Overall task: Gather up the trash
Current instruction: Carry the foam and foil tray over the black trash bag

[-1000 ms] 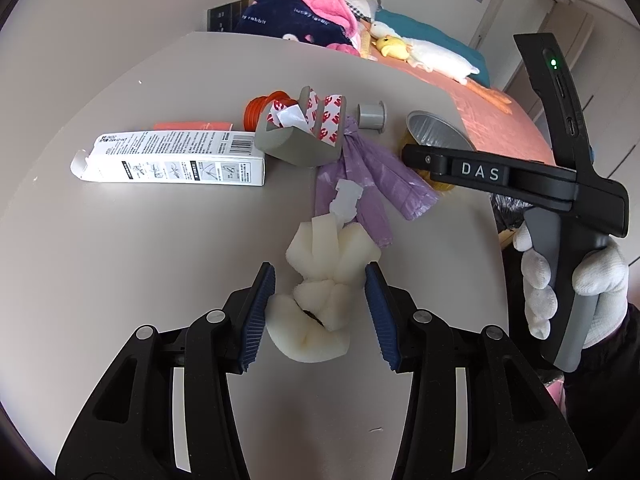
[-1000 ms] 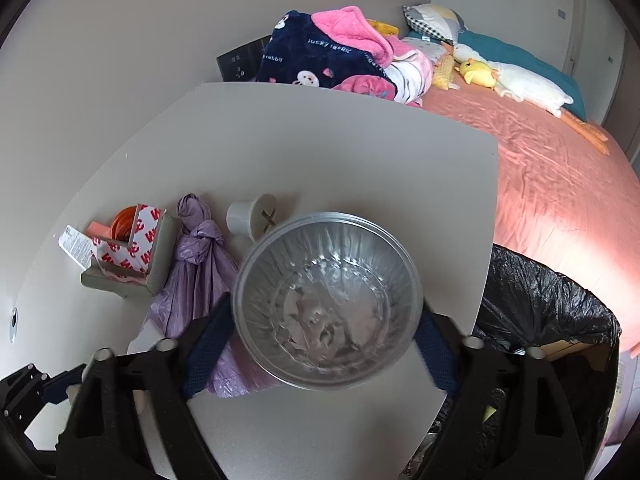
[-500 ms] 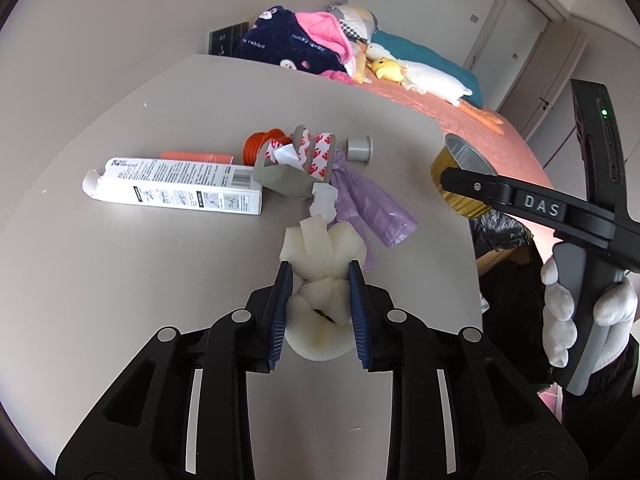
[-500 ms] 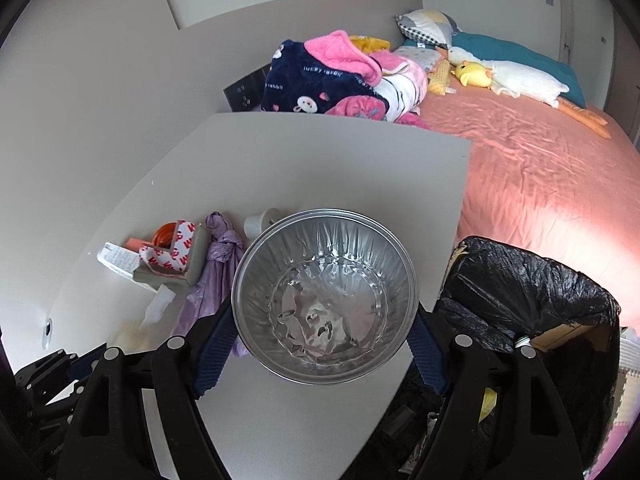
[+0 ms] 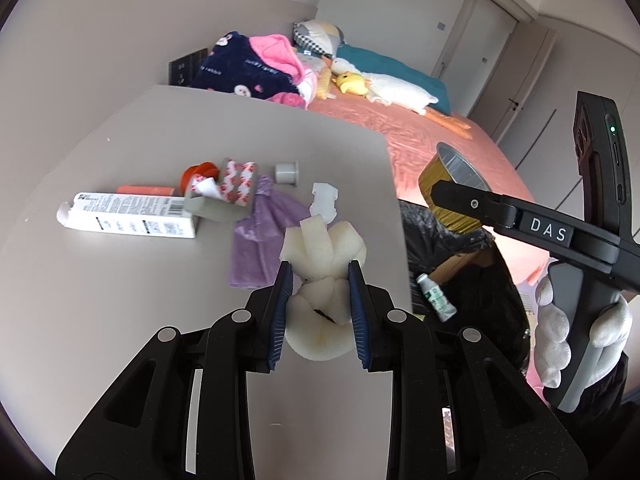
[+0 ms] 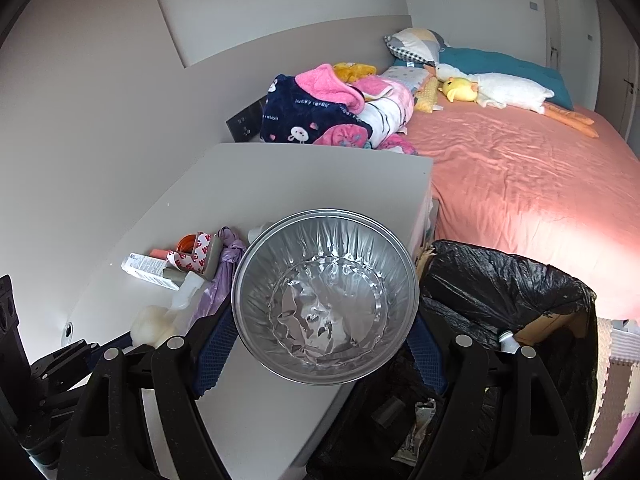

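Observation:
My left gripper (image 5: 320, 271) is shut on a lumpy white foam piece (image 5: 322, 240) and holds it just above the grey table (image 5: 120, 320), near the table's right edge. My right gripper (image 6: 322, 350) is shut on a round foil bowl (image 6: 324, 304), with the jaws set wide on its rim. The bowl hangs over the table's corner beside a bin lined with a black bag (image 6: 508, 292). In the left wrist view the bowl (image 5: 456, 172) shows its gold outside above the bin (image 5: 440, 240). A gloved hand (image 5: 560, 332) holds the right tool.
On the table lie a white carton (image 5: 128, 220), a purple bag (image 5: 260, 236), a grey tape dispenser (image 5: 228, 192), a grey spool (image 5: 287, 173), an orange item (image 5: 198, 172) and a white plastic scrap (image 5: 324, 200). A pink bed (image 6: 520, 184) lies beyond.
The left jaws shut on the foam and raised it off the table. The right gripper carried the foil bowl up and to the right, towards the bin.

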Demonstrator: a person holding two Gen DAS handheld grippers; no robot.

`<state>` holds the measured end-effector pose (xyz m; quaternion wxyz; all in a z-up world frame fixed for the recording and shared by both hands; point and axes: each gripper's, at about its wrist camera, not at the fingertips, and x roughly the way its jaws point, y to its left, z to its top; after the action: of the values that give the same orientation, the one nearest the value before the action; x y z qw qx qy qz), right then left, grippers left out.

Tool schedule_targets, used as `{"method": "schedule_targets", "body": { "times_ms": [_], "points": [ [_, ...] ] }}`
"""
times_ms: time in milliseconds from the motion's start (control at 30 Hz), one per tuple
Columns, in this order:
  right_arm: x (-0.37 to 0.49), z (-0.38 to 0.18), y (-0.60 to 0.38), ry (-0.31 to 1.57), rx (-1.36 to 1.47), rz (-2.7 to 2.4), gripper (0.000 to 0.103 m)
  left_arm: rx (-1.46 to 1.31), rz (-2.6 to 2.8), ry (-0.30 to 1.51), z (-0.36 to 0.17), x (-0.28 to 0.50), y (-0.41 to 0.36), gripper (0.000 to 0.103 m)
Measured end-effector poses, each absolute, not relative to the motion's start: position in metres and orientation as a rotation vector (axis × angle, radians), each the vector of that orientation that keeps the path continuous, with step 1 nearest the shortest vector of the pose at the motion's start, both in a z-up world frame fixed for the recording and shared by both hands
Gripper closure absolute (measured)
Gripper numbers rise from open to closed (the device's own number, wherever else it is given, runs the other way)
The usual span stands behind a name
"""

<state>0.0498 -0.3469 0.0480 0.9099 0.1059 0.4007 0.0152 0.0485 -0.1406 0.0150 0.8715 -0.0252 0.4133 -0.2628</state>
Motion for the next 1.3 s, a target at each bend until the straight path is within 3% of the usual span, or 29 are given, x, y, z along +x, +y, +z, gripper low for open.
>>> {"method": "schedule_targets", "body": {
  "times_ms": [1300],
  "points": [
    [-0.046, 0.067, -0.472, 0.746, 0.334, -0.161, 0.025, 0.069, -0.817, 0.864, 0.03, 0.017, -0.285, 0.076]
  ]
}}
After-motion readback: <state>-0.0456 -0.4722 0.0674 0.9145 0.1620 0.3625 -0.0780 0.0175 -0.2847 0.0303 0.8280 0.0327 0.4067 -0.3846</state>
